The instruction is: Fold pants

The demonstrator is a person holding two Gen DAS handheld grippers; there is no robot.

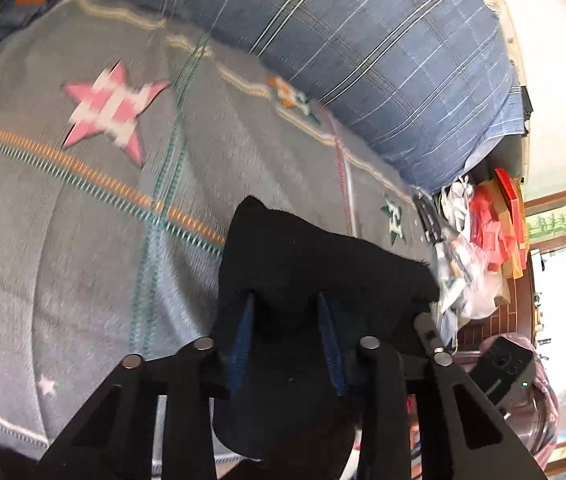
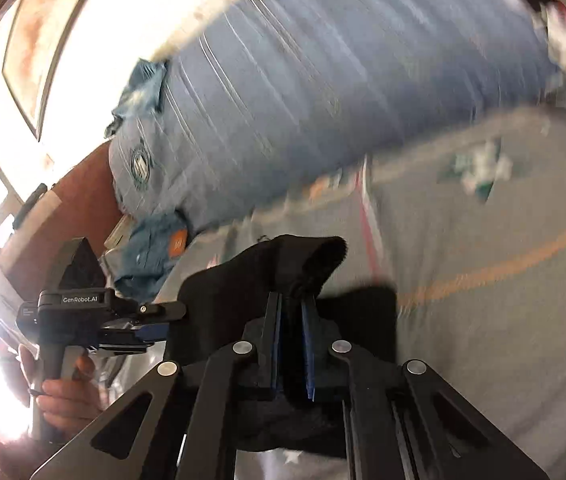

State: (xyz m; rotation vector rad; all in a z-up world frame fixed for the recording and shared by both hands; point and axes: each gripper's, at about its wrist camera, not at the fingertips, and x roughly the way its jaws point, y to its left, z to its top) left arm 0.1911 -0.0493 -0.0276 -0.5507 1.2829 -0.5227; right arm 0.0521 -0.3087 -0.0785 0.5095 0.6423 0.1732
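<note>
Both grippers hold the black pants [image 1: 315, 264] above a grey bedspread [image 1: 83, 208] with a pink star [image 1: 113, 110]. Left gripper [image 1: 289, 300] has its blue pads slightly apart with dark cloth bunched between them, apparently clamped. Right gripper [image 2: 291, 304] is pinched nearly closed on a fold of the pants. A hand [image 2: 65, 396] grips the left tool's handle. Blue plaid blanket [image 1: 363, 40] lies behind; bags [image 1: 483, 232] sit at the far end.

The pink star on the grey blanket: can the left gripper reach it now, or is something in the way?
Probably not freely. The left gripper has the black pants between its fingers, and the cloth covers the way ahead. The pink star lies bare on the grey blanket, up-left.
</note>
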